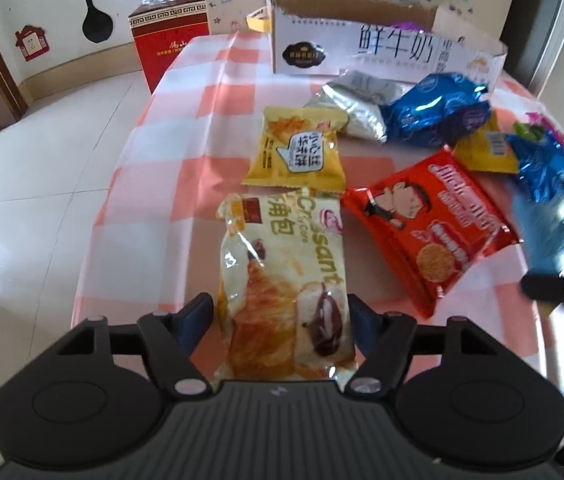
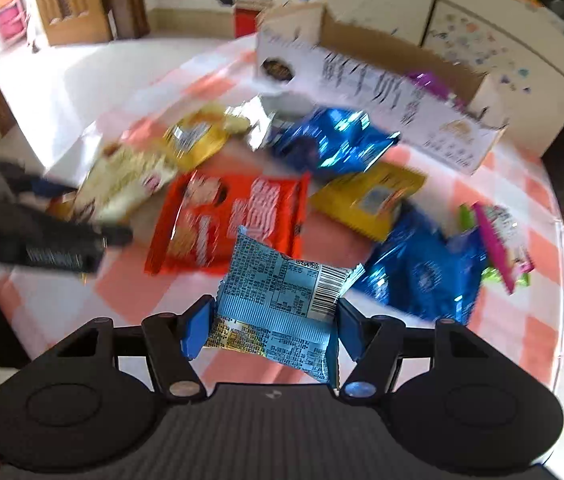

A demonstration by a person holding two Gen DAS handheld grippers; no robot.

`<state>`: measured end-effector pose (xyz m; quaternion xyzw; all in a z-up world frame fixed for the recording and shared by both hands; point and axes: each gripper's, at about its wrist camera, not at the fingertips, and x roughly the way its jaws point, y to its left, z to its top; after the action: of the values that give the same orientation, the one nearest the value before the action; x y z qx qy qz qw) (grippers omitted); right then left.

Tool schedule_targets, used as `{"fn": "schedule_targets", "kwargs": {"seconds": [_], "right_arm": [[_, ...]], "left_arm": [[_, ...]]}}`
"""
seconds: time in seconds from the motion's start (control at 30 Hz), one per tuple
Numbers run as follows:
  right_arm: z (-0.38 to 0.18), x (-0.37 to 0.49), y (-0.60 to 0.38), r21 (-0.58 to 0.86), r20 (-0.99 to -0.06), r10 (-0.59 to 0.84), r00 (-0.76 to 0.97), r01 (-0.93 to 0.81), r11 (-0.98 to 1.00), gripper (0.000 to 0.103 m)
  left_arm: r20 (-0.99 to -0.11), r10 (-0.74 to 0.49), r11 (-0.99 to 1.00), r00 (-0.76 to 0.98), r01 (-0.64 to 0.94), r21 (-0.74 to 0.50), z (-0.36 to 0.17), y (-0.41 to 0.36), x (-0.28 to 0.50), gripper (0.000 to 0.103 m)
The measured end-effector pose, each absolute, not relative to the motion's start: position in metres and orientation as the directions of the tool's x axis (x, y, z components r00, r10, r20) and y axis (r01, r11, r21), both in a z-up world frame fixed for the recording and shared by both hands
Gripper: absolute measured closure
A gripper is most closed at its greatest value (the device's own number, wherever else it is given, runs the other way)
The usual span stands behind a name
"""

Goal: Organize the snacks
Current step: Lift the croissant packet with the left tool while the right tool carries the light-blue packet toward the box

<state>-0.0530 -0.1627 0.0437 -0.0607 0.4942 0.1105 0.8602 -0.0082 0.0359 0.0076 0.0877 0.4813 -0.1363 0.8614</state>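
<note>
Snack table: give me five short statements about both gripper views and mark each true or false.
1. The croissant packet lies between the fingers of the left gripper. True.
2. The right gripper has a red packet between its fingers. False: it is a light blue packet, barcode side up; the red biscuit packet lies on the tablecloth behind it.
3. The cardboard box stands at the far side of the table, open at the top. True.
4. The cardboard box is empty. False: something purple shows inside.
5. The tablecloth is plain blue. False: it is checked in orange-pink and white.
</note>
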Motion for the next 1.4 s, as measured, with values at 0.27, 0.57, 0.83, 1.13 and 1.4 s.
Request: {"fn": "schedule_targets", "kwargs": {"seconds": [0.27, 0.57, 0.83, 1.13, 1.4], "right_arm": [[0.056, -0.053, -0.165, 0.011, -0.839, 0.142, 0.525, -0.245, 0.969, 0.032], [0.067, -0.052, -0.163, 0.008, -0.797, 0.162, 0.582, -0.258, 0.966, 0.032], [0.083, -0.047, -0.162, -0.053, -0.741, 0.137, 0.657, -0.261, 0.964, 0.032], [0.108, -0.037, -0.176, -0.087, -0.672, 0.106, 0.733, -0.22, 0.972, 0.032], [0.13, -0.029, -0.194, -0.096, -0.613, 0.074, 0.786, -0.166, 0.981, 0.032]], "left_arm": [[-0.833, -0.188, 0.942, 0.521, 0.334, -0.003, 0.015, 0.033, -0.012, 0.05], [-0.748, -0.174, 0.95, 0.641, 0.309, 0.043, 0.049, 0.03, -0.026, 0.05], [-0.636, -0.176, 0.935, 0.751, 0.33, 0.131, 0.075, 0.011, -0.031, 0.05], [-0.535, -0.205, 0.925, 0.819, 0.341, 0.168, 0.103, -0.006, -0.026, 0.05], [-0.495, -0.24, 0.915, 0.835, 0.365, 0.173, 0.122, -0.025, -0.013, 0.05]]}}
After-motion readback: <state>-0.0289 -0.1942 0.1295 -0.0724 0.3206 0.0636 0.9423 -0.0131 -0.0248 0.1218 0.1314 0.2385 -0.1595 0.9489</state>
